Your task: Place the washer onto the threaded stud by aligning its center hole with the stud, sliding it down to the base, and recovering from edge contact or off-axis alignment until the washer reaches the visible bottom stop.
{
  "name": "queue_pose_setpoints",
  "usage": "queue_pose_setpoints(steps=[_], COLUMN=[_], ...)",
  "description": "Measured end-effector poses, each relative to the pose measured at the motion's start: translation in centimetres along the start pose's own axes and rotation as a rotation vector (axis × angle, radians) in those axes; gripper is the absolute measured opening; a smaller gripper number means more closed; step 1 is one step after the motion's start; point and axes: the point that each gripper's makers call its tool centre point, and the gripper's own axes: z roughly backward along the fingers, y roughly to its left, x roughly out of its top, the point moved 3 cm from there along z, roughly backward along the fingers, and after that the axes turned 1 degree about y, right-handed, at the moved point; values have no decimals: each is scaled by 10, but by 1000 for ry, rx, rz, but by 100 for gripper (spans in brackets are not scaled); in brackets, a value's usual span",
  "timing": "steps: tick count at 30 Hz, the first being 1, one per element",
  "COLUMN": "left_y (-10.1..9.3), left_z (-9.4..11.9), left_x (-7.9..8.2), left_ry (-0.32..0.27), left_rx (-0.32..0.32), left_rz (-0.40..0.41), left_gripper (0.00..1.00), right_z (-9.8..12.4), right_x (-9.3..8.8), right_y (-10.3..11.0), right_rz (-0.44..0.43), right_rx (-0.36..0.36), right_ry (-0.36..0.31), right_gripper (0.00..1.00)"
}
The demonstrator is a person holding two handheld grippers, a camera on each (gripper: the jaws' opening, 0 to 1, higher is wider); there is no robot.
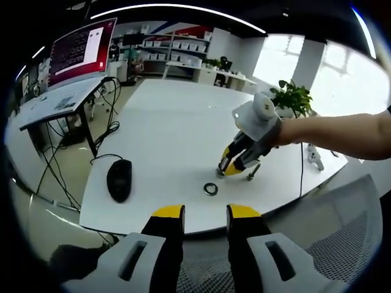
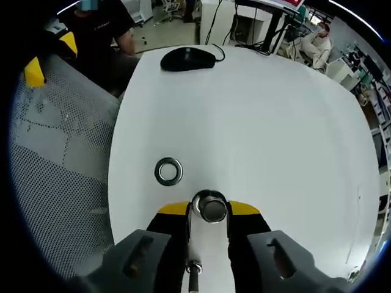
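One washer (image 2: 168, 171) lies flat on the white table (image 2: 275, 122), a thin metal ring with a bright silvery face and a round centre hole through which the table shows; from the right gripper (image 2: 209, 209) it sits just ahead of the jaw tips and a little to their left, apart from them. In the left gripper view the same washer (image 1: 211, 188) reads as a small dark ring, ahead of the left gripper (image 1: 205, 212) and just beyond the near table edge. The right gripper is pinching one threaded stud (image 2: 211, 206) between its yellow-tipped black jaws: a rounded, shiny metal head shows end-on at the tips and a slim shank runs back between the jaws. Seen from the left gripper view, the right gripper (image 1: 234, 168) slants down to the table (image 1: 171, 128) beyond the washer, with the stud (image 1: 252, 173) sticking out beside its tips. The left gripper's two jaws stand spread with a clear gap, holding nothing, over the mesh back of a grey chair (image 1: 342, 238). One black computer mouse (image 2: 187, 58) lies on the table well beyond the washer, smooth and domed, with a cable trailing off.
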Motion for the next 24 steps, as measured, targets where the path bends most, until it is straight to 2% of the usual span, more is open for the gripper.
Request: queue_pose_setpoints(steps=[4, 11, 18, 20, 22, 24], left_y=[-1, -1, -2, -2, -3, -3], left_z=[0, 0, 1, 1, 1, 1], left_x=[0, 0, 0, 0, 0, 0], left_ry=[0, 5, 4, 7, 5, 4], left_rx=[0, -3, -5, -6, -6, -6], left_rz=[-1, -4, -4, -6, -6, -6], left_gripper=[25, 25, 25, 25, 25, 25], right_z=[-1, 9, 16, 17, 20, 22], right_x=[-1, 7, 2, 1, 2, 3], right_y=[-1, -7, -12, -12, -7, -5], right_rz=[32, -11, -37, -35, -25, -22], right_rx=[1, -10, -23, -24, -20, -26], right_ry=[10, -54, -71, -72, -76, -81], right_gripper=[29, 30, 29, 28, 21, 21])
